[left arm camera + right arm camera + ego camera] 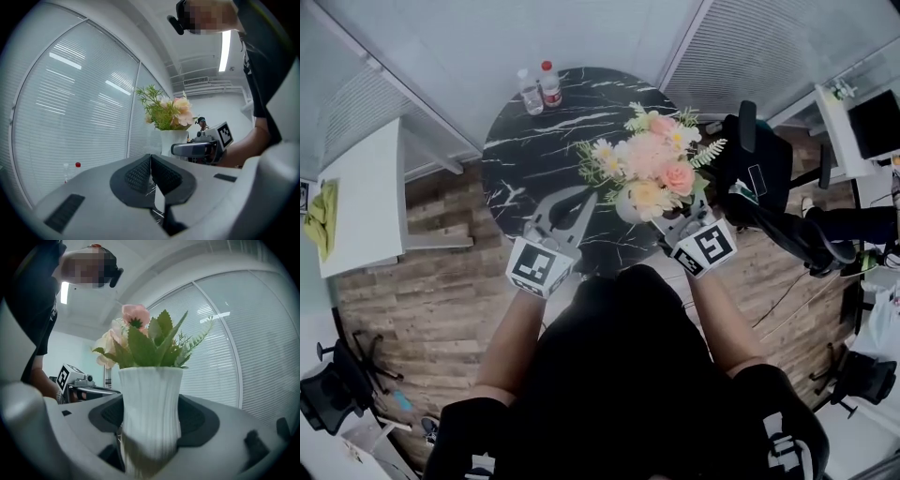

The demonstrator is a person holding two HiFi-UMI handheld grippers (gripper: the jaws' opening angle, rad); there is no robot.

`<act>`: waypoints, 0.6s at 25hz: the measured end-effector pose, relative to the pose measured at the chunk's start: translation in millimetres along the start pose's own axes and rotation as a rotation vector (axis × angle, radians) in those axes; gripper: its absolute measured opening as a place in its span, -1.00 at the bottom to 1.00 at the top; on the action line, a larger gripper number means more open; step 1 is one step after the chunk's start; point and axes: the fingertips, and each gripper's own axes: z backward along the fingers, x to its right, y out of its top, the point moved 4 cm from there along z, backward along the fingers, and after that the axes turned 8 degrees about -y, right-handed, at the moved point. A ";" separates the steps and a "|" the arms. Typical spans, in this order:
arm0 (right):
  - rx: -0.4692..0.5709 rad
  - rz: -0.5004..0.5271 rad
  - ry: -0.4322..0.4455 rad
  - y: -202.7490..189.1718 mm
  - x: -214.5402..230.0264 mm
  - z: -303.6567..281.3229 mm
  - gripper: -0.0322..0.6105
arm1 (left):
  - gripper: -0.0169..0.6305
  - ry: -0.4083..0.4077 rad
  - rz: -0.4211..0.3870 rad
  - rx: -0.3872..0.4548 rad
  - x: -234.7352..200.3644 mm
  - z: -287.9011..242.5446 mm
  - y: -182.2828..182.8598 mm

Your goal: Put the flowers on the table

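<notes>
1. The right gripper (150, 427) has its two jaws pressed on both sides of a white vase (150, 408). It has a firm hold low on the vase.
2. The flowers (652, 169) stand in that vase. They are pink, cream and white, with green leaves. The vase stands up straight.
3. In the head view, the flowers are over the near right part of the round black tabletop (525, 159), close to its edge.
4. No view shows the bottom of the vase. So it is hard to say whether it sits on the tabletop or hangs just above it.
5. The left gripper (151, 171) has its jaws pressed together with nothing between them. It is over the near part of the tabletop, just beside the flowers, and does not touch them.
6. A clear bottle (530, 92) and a bottle with a red cap (550, 86) stand at the far edge, well apart from the flowers.
7. The task looks almost done, because the flowers are already at the table.
8. What seems left is to make sure the vase rests flat on the tabletop. Then the right gripper has to let go and pull away without tipping it.
</notes>
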 end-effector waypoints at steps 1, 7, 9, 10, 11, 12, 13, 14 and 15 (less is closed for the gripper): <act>0.003 0.001 -0.002 -0.1 1.5 -2.7 0.16 | -0.91 0.000 -0.001 -0.002 -2.7 -1.6 -0.7; 0.021 0.009 -0.012 -2.7 18.9 -22.7 0.16 | -0.91 0.006 -0.006 0.009 -21.1 -15.9 -3.7; 0.026 0.010 -0.007 -4.2 24.2 -32.1 0.16 | -0.91 0.013 -0.010 0.013 -28.7 -20.5 -4.4; 0.028 0.011 -0.005 -5.1 26.8 -36.8 0.15 | -0.91 0.018 -0.010 0.011 -32.5 -22.7 -5.9; 0.032 0.011 -0.003 -5.7 29.8 -41.9 0.15 | -0.91 0.023 -0.009 0.008 -36.8 -25.0 -7.2; 0.036 0.010 -0.002 -6.0 33.3 -47.2 0.15 | -0.91 0.028 -0.008 0.007 -41.3 -27.5 -8.1; 0.040 0.010 -0.002 -6.3 37.4 -52.3 0.15 | -0.91 0.031 -0.006 0.009 -45.9 -30.3 -9.0; 0.043 0.009 -0.002 -7.0 41.7 -57.3 0.16 | -0.91 0.033 -0.006 0.018 -50.6 -33.5 -9.8; 0.046 0.008 -0.002 -8.1 46.2 -62.3 0.15 | -0.91 0.034 -0.010 0.032 -55.6 -37.2 -10.3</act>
